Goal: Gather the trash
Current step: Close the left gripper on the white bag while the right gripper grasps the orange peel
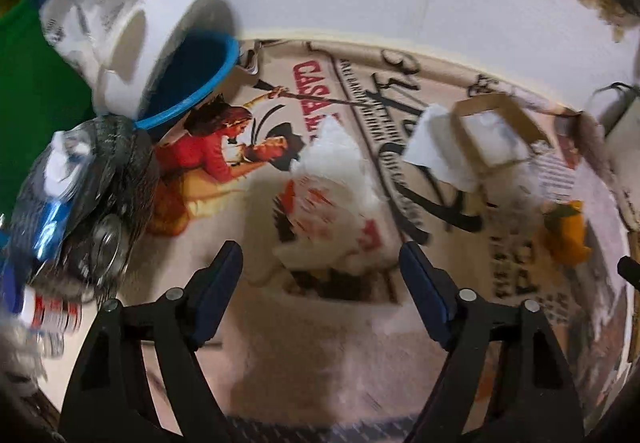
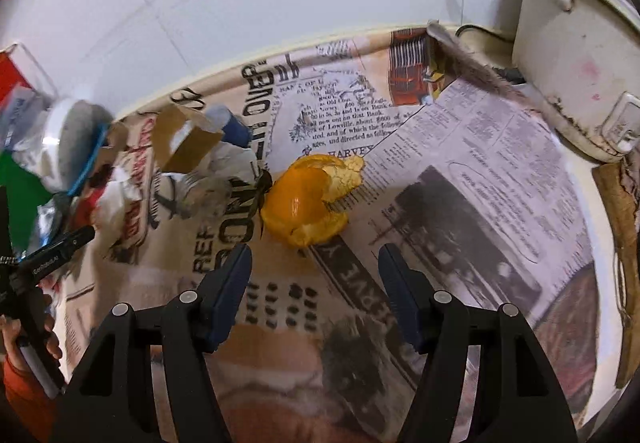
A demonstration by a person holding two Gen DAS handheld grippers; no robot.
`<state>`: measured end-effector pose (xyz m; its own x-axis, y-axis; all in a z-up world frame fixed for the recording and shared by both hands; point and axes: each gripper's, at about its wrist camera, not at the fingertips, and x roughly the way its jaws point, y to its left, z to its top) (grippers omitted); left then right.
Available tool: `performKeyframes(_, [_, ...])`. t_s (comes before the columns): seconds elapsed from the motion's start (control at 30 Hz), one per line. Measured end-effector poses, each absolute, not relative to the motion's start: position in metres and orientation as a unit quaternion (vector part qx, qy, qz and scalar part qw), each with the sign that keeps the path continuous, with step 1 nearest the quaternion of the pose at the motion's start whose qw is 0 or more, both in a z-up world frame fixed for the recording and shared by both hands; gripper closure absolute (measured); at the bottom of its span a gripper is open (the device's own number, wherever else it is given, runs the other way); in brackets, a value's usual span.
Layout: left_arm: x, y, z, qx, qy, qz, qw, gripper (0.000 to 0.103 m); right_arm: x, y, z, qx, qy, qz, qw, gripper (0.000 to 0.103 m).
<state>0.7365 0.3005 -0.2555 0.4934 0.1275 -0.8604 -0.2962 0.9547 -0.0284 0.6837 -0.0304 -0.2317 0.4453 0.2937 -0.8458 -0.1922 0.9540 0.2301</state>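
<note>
The orange peel [image 2: 310,201] near the tabletop's [image 2: 460,179] middle looks light, soft and bendy; pinching its curled edge should work. Both the right gripper [image 2: 316,263] and left gripper [image 1: 320,263] are wide open, holding nothing.

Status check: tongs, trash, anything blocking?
Both tongs open, empty. Left tongs over crumpled wrapper. Right tongs short of orange peel. Nothing blocking.

A newspaper-print table covering [image 1: 320,315] shows red letters "CASA" beside a drawing of a figure in red. In the right wrist view the same covering [image 2: 460,163] carries the heading "HARVEY" and, upside down, large black letters "REF".
</note>
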Motion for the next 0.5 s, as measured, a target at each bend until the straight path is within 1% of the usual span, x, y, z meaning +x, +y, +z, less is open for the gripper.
performKeyframes(0.03, [0.741, 0.304, -0.260, -0.086, 0.491, 0.122, 0.859, 0.027, 0.689, -0.025, -0.236, 0.047, 0.509, 0.143, 0.848, 0.041])
performKeyframes(0.07, [0.745, 0.307, -0.266, -0.086, 0.495, 0.118, 0.857, 0.032, 0.694, -0.019, -0.241, 0.043, 0.512, 0.143, 0.846, 0.041])
performKeyframes(0.1, [0.749, 0.310, -0.270, -0.086, 0.498, 0.116, 0.855, 0.035, 0.698, -0.014, -0.246, 0.040, 0.516, 0.147, 0.843, 0.041])
performKeyframes(0.17, [0.754, 0.314, -0.277, -0.088, 0.497, 0.112, 0.856, 0.038, 0.706, -0.003, -0.257, 0.034, 0.526, 0.154, 0.836, 0.041])
performKeyframes(0.23, [0.757, 0.316, -0.282, -0.091, 0.496, 0.108, 0.857, 0.041, 0.712, 0.007, -0.267, 0.026, 0.532, 0.161, 0.831, 0.044])
performKeyframes(0.3, [0.761, 0.317, -0.287, -0.094, 0.498, 0.104, 0.856, 0.045, 0.715, 0.013, -0.276, 0.017, 0.539, 0.155, 0.828, 0.060])
performKeyframes(0.33, [0.763, 0.316, -0.289, -0.095, 0.499, 0.101, 0.856, 0.048, 0.717, 0.015, -0.280, 0.019, 0.543, 0.154, 0.825, 0.063])
performKeyframes(0.4, [0.766, 0.314, -0.291, -0.094, 0.498, 0.094, 0.857, 0.057, 0.718, 0.015, -0.285, 0.028, 0.544, 0.157, 0.824, 0.074])
performKeyframes(0.43, [0.766, 0.313, -0.291, -0.095, 0.496, 0.092, 0.858, 0.059, 0.718, 0.015, -0.286, 0.032, 0.542, 0.160, 0.825, 0.076])
performKeyframes(0.47, [0.767, 0.313, -0.292, -0.099, 0.493, 0.089, 0.860, 0.063, 0.717, 0.016, -0.285, 0.034, 0.539, 0.163, 0.826, 0.081])
performKeyframes(0.5, [0.767, 0.313, -0.292, -0.102, 0.490, 0.088, 0.861, 0.068, 0.715, 0.016, -0.284, 0.036, 0.536, 0.167, 0.827, 0.092])
